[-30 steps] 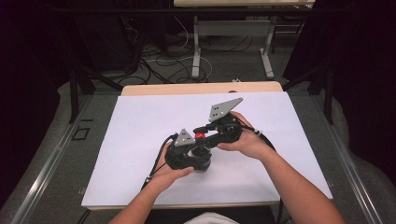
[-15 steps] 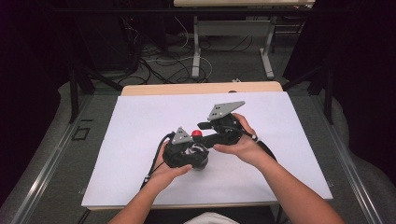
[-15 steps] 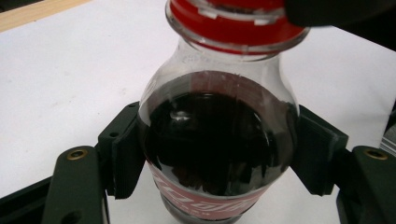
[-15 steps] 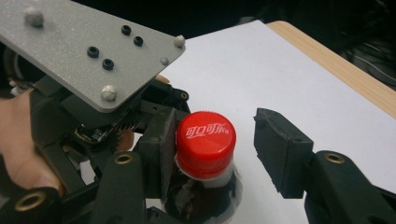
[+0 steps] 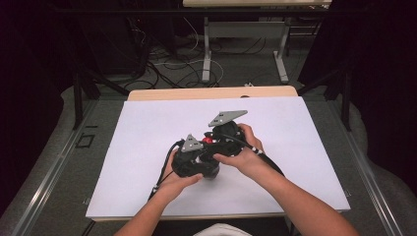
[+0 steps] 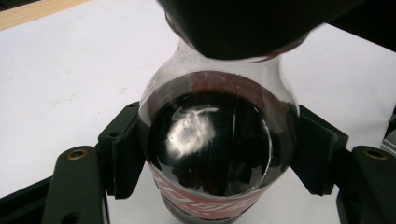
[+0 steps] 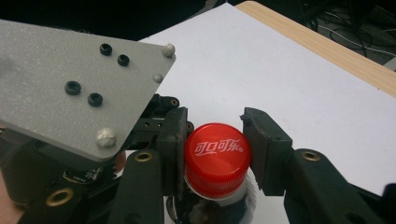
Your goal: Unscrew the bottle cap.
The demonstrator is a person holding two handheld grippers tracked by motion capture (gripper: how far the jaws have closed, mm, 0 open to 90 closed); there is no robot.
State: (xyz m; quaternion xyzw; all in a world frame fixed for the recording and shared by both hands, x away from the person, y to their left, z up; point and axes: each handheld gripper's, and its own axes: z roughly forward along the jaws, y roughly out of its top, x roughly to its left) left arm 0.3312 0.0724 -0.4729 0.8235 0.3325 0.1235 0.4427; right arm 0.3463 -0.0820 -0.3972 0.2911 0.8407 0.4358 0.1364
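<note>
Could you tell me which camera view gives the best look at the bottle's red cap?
The right gripper view: the red cap sits close and sharp between that gripper's jaws, its white lettering readable. The high view shows it as a small red spot between the two grippers. In the left gripper view a dark shape covers the bottle's top.

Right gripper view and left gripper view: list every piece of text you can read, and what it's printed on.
"可口可乐" in white script: on top of the red bottle cap, right gripper view.
White lettering on the red label of the cola bottle, left gripper view: cut off and curved, unreadable.
Grey three-cornered plate: screws only, no text.
</note>
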